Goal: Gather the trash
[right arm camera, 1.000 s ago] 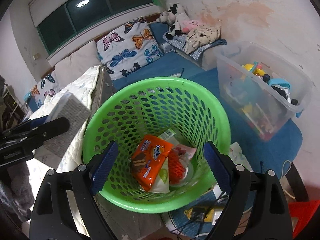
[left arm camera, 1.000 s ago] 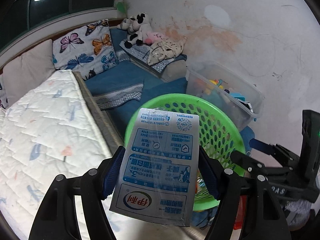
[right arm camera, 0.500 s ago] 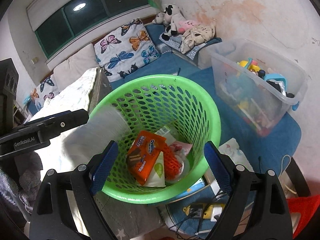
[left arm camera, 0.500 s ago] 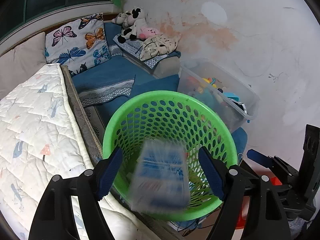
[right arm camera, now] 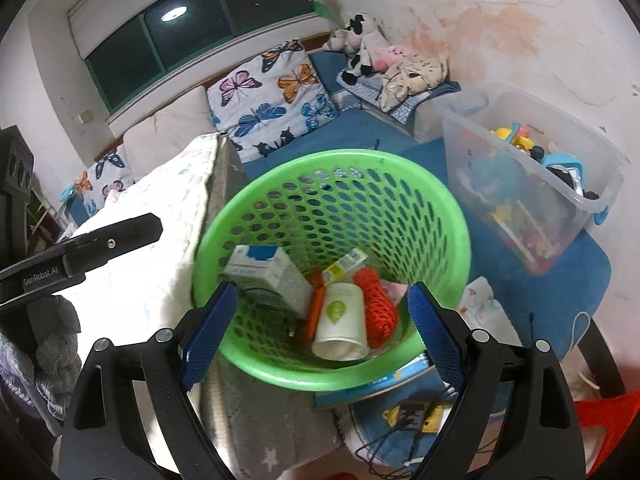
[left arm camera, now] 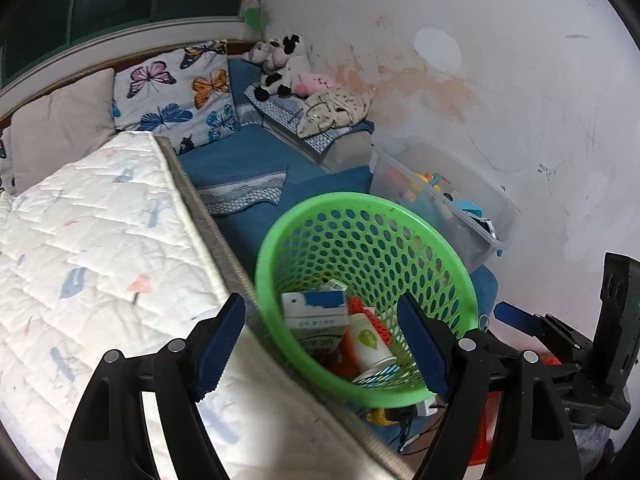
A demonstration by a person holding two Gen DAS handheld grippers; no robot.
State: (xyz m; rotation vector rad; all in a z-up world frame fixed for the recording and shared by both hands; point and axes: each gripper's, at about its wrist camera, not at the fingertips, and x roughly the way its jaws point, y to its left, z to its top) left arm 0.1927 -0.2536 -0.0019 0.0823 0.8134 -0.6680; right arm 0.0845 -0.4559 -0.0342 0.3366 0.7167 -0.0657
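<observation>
While both grippers hover above it, the green basket [right arm camera: 460, 236] holds a milk carton [right arm camera: 268, 270], paper cup [right arm camera: 342, 320] and red netting [right arm camera: 378, 300]; left gripper [left arm camera: 320, 350] and right gripper [right arm camera: 320, 330] gape wide, empty.

Two wrist fisheyes, both angled down at the green basket [left arm camera: 366, 300] from close above.

The left wrist view looks from the mattress [left arm camera: 100, 260] side of the basket, toward the stained wall. The right wrist view sits nearer, almost over the basket [right arm camera: 332, 272] rim, facing the window [right arm camera: 192, 28]. Both share the basket, the butterfly pillow [left arm camera: 172, 96] behind it and the clear toy bin [right arm camera: 532, 184] to its right.
</observation>
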